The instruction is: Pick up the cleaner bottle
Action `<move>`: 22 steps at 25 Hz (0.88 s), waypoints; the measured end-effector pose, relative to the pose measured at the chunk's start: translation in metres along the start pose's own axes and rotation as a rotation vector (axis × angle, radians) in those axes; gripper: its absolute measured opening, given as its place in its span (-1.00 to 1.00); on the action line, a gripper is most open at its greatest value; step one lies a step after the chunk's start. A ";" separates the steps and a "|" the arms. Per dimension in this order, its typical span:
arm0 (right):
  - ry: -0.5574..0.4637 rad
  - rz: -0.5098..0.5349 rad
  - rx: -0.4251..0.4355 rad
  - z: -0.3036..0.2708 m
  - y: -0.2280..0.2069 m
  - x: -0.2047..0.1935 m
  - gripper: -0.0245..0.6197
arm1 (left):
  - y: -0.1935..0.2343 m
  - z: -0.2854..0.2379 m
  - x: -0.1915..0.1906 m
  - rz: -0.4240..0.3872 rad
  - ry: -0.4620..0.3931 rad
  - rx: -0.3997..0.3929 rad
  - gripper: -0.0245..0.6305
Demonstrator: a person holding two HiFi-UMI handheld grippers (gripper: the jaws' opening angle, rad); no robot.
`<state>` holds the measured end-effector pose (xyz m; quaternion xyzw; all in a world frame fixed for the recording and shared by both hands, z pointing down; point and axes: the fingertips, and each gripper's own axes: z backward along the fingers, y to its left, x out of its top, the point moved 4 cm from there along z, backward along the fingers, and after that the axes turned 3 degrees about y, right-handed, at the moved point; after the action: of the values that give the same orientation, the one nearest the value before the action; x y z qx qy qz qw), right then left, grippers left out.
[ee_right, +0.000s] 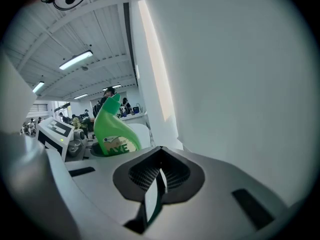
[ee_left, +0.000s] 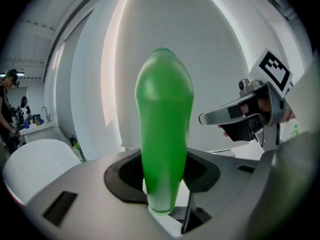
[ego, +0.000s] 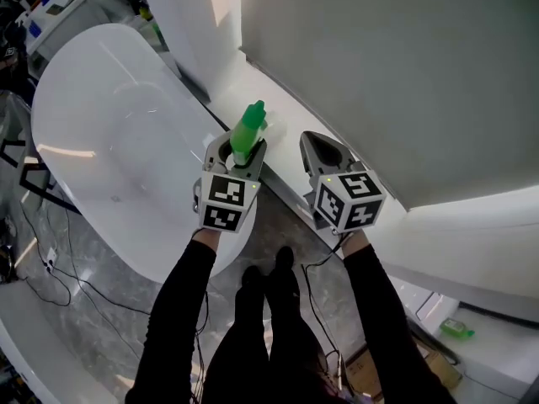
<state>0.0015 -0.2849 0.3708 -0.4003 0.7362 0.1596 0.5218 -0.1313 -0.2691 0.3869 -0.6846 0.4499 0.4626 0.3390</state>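
Cleaner bottle [ego: 249,130] upright, gripped in left claw [ego: 244,160]; right claw [ee_right: 159,176] closed, empty.

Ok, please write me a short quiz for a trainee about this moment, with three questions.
1. True or false: the left gripper holds the green cleaner bottle.
2. What is between the jaws of the right gripper? A) a sponge B) nothing C) a cloth
3. Which large white thing lies left of both grippers in the head view?
Key: 1 true; 2 B; 3 the bathtub.
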 end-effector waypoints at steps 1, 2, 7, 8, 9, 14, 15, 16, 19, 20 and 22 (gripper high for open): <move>0.001 0.009 0.011 -0.002 0.007 0.003 -0.92 | 0.005 0.007 0.000 0.008 -0.001 0.007 -0.35; 0.004 0.017 0.020 -0.002 0.014 0.006 -0.92 | 0.009 0.014 0.000 0.017 -0.002 0.014 -0.35; 0.024 0.042 0.057 0.003 0.048 0.011 -0.92 | 0.021 0.054 -0.001 0.045 0.001 0.039 -0.35; 0.028 0.048 0.065 0.004 0.054 0.013 -0.92 | 0.023 0.061 -0.001 0.051 0.001 0.044 -0.35; 0.031 0.054 0.074 0.005 0.061 0.014 -0.92 | 0.025 0.069 0.000 0.058 0.000 0.049 -0.35; 0.034 0.070 0.127 0.012 0.097 0.014 -0.92 | 0.032 0.107 0.001 0.071 -0.011 0.071 -0.35; 0.034 0.072 0.136 0.014 0.103 0.013 -0.92 | 0.032 0.114 0.001 0.070 -0.014 0.074 -0.35; 0.035 0.076 0.145 0.016 0.109 0.013 -0.92 | 0.032 0.121 0.001 0.069 -0.017 0.077 -0.35; 0.044 0.101 0.176 0.017 0.129 0.011 -0.92 | 0.034 0.139 -0.001 0.069 -0.023 0.091 -0.35; 0.047 0.107 0.186 0.017 0.135 0.010 -0.92 | 0.034 0.145 -0.002 0.069 -0.023 0.097 -0.35; 0.052 0.115 0.206 0.018 0.146 0.010 -0.92 | 0.035 0.156 -0.005 0.076 -0.024 0.109 -0.35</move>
<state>-0.0988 -0.1850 0.3281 -0.3058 0.7837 0.1025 0.5308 -0.2157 -0.1433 0.3369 -0.6419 0.4960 0.4581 0.3635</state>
